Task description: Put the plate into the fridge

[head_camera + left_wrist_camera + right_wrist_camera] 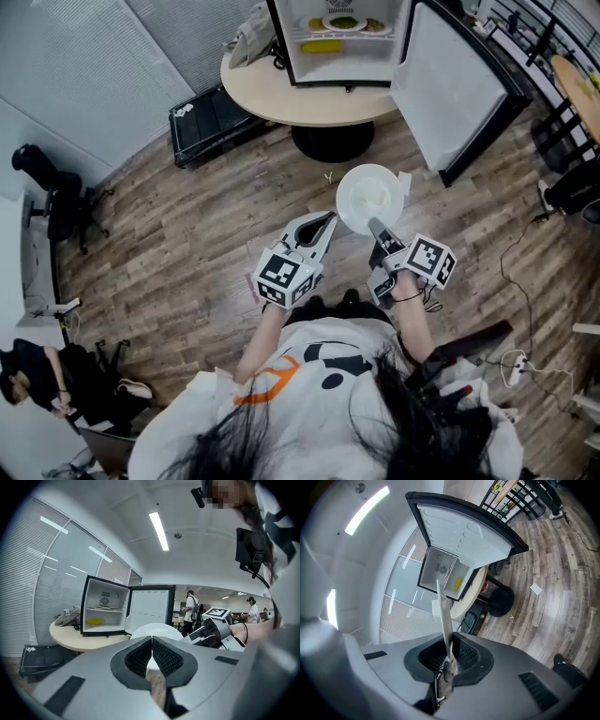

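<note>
Now your right tool [377, 228] pinches the white plate [370, 197] by its near rim, over the floor, short of the open fridge [352, 61] on the tabletop [267, 94]; your left tool [325, 225] is closed, empty. Judged rigid, smooth, breakable: an edge grip may slip, so carry it level.

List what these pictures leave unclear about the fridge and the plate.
- Fridge top, head view: cut off by the frame edge.
- Yellow item on its shelf, left gripper view: too small to identify.
- Plate face, right gripper view: seen edge-on only.
- Plate's lower half, left gripper view: hidden behind the fingers.
</note>
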